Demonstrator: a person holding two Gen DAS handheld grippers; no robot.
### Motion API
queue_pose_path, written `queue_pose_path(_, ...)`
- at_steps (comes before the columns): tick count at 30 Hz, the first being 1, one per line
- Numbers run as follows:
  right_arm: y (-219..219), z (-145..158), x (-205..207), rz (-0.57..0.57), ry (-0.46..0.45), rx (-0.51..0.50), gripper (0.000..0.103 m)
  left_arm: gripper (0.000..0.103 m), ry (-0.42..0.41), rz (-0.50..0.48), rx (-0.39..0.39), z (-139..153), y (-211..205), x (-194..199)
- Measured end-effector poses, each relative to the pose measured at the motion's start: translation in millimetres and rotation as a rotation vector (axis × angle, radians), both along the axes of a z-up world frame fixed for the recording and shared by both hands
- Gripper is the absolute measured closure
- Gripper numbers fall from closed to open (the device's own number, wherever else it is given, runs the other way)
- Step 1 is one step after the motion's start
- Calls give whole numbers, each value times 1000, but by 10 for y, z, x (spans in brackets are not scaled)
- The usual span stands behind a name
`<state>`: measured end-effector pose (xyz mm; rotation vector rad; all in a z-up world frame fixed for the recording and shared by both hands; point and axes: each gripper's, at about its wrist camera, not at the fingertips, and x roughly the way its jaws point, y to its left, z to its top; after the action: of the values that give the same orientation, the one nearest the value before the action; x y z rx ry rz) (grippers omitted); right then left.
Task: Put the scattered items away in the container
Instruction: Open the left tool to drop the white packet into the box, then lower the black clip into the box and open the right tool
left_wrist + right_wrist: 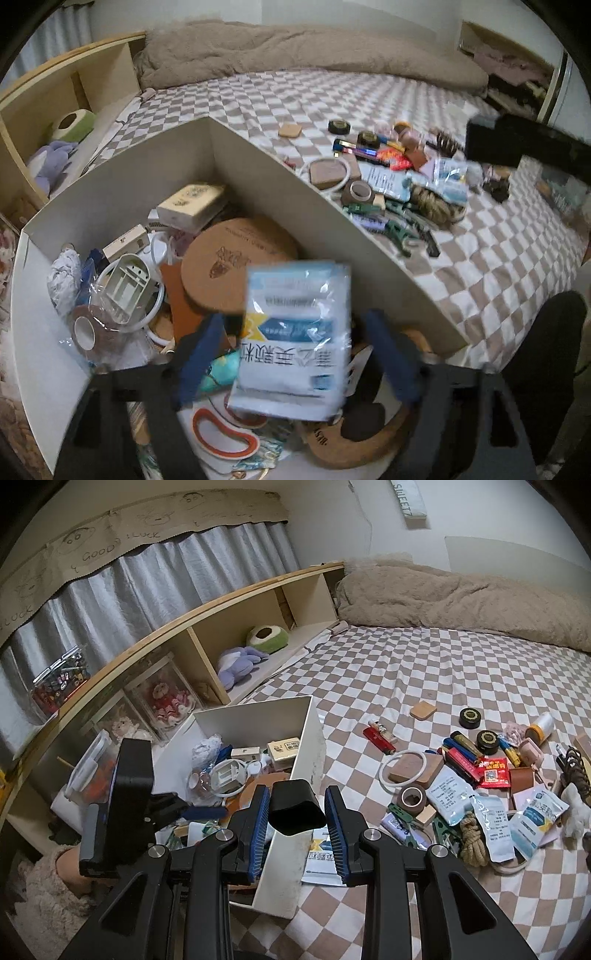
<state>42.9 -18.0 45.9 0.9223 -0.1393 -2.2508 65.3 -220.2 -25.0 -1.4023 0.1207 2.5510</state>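
Between our left claw [295,354] fingers [201,354] sits a white-and-blue packet [295,339], blurred. Both blue pads stand clear of its edges, so the jaws are spread wide and we can't tell whether anything is gripping it. It sits over the white box [258,162], above the clutter inside: a round cork disc [229,258], a tape roll [86,330], a white ring [155,295] around a grey plastic part [127,284], a small cream carton [192,205], and an orange-and-white band [221,435] at the near end.

On our right claw [299,830] the blue pads sit either side of a black rounded block [295,806]. Small gaps show on both sides, so we can't tell if it's clamped. From the right wrist view the box [306,746] lies below and left of this claw, with the left claw [125,801] over its near end.

Beyond the box, on the checkered bed [424,672], the remaining scatter lies in a cluster: another tape roll [413,795], a white hoop [402,771] round a tan pad [417,768], packets [448,794], a coiled rope [472,843], lighters [378,738], two black round tins [471,717], and a red sachet [493,771]. A cork square [423,709] lies apart, further up the bed.

Far end: a beige blanket [461,594] bunched by the wall, and a wooden shelf [207,602] holding plush toys [240,661].
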Motion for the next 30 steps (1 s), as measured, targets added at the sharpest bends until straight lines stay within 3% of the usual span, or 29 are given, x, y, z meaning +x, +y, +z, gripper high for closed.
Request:
queue_pose_path(4,-29,-4,1,7,-4,-5,72,13,28,32,36,86,-80,39)
queue_pose_path(13,-213,-94,13,58,-30,-4,72,13,127,200,107,324,-495,225)
queue_pose_path(24,-777,-328,118,186,-84,25,72,13,264,372,174,590,-926,628)
queue_pose_path(30,-1088,-458,216,254,-105,54,72,7,338,439,156,717,-1021,885)
